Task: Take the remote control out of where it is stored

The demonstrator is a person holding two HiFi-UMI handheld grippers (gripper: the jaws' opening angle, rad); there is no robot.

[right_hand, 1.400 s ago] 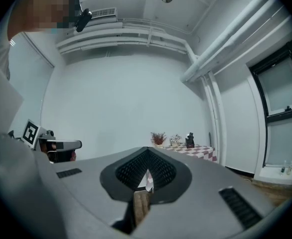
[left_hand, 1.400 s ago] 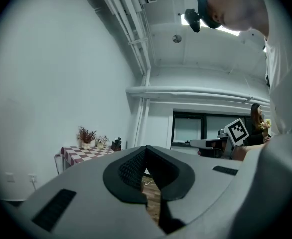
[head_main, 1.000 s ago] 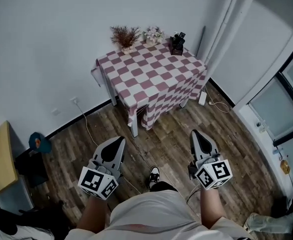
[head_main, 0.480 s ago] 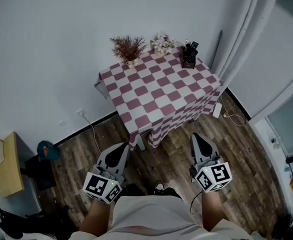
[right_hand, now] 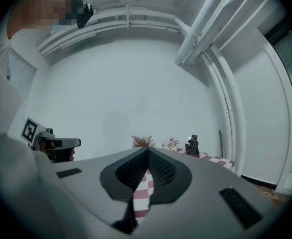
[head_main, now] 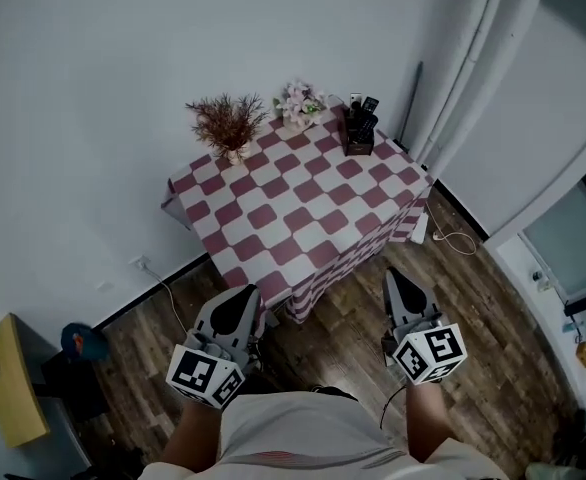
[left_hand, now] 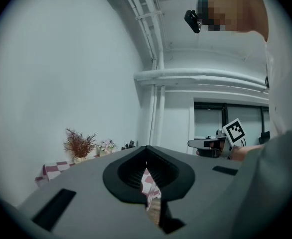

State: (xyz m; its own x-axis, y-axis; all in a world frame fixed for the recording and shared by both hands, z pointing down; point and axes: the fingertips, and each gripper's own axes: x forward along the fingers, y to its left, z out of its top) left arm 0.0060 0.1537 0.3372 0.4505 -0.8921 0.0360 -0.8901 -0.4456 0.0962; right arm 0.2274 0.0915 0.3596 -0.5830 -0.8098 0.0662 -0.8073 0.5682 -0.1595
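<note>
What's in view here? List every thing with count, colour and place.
table: one, red-and-white checked cloth, against the wall
dried plant: one, brown, table's back left
flowers: one bunch, pale, table's back edge
holder: one, black, table's back right corner
remotes: at least two, dark, upright in the holder
pipes: several, white, right corner
wooden unit: one, yellowish, lower left
left gripper: grey, shut, empty
right gripper: grey, shut, empty
</note>
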